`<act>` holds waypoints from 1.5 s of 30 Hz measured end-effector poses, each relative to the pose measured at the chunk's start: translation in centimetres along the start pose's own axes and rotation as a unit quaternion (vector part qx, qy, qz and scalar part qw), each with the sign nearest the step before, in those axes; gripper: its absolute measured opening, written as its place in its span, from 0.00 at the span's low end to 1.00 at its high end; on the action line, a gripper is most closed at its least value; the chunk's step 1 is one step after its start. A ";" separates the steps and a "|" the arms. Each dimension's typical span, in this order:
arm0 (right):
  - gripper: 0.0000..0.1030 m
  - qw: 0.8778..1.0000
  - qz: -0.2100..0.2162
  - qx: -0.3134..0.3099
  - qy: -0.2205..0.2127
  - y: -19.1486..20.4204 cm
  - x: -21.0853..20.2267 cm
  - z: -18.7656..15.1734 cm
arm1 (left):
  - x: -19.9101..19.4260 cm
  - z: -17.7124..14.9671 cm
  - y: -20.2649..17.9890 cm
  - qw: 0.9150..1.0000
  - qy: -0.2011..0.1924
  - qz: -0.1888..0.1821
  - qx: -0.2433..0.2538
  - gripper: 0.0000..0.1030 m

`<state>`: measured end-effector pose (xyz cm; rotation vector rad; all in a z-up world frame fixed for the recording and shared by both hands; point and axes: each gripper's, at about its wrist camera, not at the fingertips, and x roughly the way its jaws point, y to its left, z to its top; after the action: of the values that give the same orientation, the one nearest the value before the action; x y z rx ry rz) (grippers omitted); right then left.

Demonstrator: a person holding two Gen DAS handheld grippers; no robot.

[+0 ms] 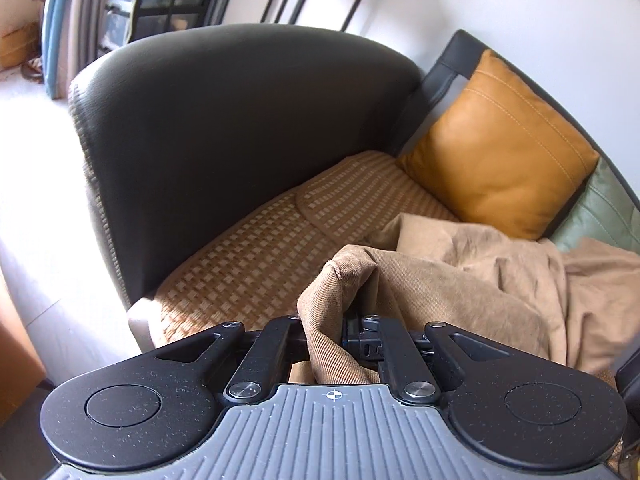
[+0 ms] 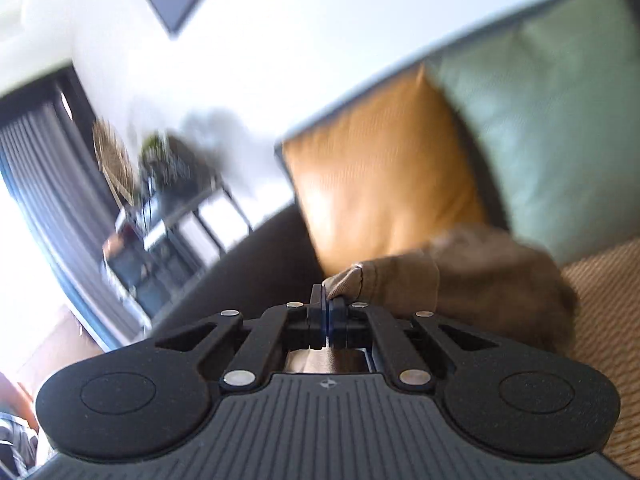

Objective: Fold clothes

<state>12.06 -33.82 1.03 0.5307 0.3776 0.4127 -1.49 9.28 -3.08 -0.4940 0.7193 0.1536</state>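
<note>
Left wrist view: left gripper [image 1: 344, 320] clenched on a fold of the tan garment [image 1: 460, 280], cloth bunched up over the closed fingers and draped down between the linkage arms. Rest of the garment spread in loose wrinkles to the right, on the woven seat mat [image 1: 260, 248] of the sofa. Dark armrest [image 1: 240, 120] rising on the far left; orange cushion [image 1: 500, 148] propped against the backrest at far right, with a sliver of a green cushion [image 1: 600, 216] beside it. Sharp picture, bright floor at left.

Right wrist view: blurred throughout. Right gripper [image 2: 328, 304] pinched tight on an edge of the same garment [image 2: 460, 276], the 2 fingers pressed together with the hem caught at their tips and the cloth trailing off to the right. Green cushion [image 2: 560, 128] large here, overlapping the orange cushion [image 2: 380, 176]. Shown only here: a dark shelf unit [image 2: 168, 216] against the wall on the far left, and a curtain [image 2: 40, 168] by the bright window.
</note>
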 end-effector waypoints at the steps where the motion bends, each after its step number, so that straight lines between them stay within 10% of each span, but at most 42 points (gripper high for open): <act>1: 0.01 1.000 -0.006 -0.004 -0.018 -0.2 -2.0 1.0 | 0.3 0.3 -0.6 1.000 -0.001 -0.006 0.006 0.02; 11: 0.01 0.987 -0.141 0.003 -0.073 -7.7 -15.9 0.9 | 5.7 1.8 -6.0 0.999 -0.008 -0.002 0.054 0.02; 17: 0.01 0.964 -0.255 0.077 0.013 -16.0 -16.1 -8.2 | 8.6 0.2 -6.6 0.994 -0.009 0.029 0.104 0.03; 22: 0.06 0.946 -0.292 0.106 0.088 -18.7 -12.9 -14.1 | 8.9 -0.4 -6.9 0.987 -0.010 0.039 0.158 0.22; 24: 0.11 0.944 -0.296 0.109 0.094 -18.5 -12.4 -14.8 | 7.6 -0.5 -6.5 0.987 -0.008 0.025 0.161 0.27; 28: 0.59 0.950 -0.300 0.075 0.046 -15.2 -13.9 -14.1 | 4.0 -0.7 -5.5 0.986 -0.014 -0.005 0.164 0.35; 32: 0.66 0.958 -0.286 0.011 -0.010 -11.1 -16.2 -13.8 | 0.0 -1.9 -4.8 0.981 -0.073 -0.001 0.177 0.78; 38: 0.67 0.981 -0.193 0.000 0.000 -7.0 -17.1 -14.8 | -3.4 -2.1 -5.4 0.974 -0.081 -0.041 0.210 0.77; 45: 0.67 0.987 -0.119 0.007 0.103 -4.2 -13.4 -20.0 | -4.8 -10.4 -8.0 0.933 -0.021 -0.085 0.348 0.77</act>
<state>-7.09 -35.27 -14.14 0.4501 0.6367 0.2337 -8.91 -2.61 -3.55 0.1292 0.6357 -0.2525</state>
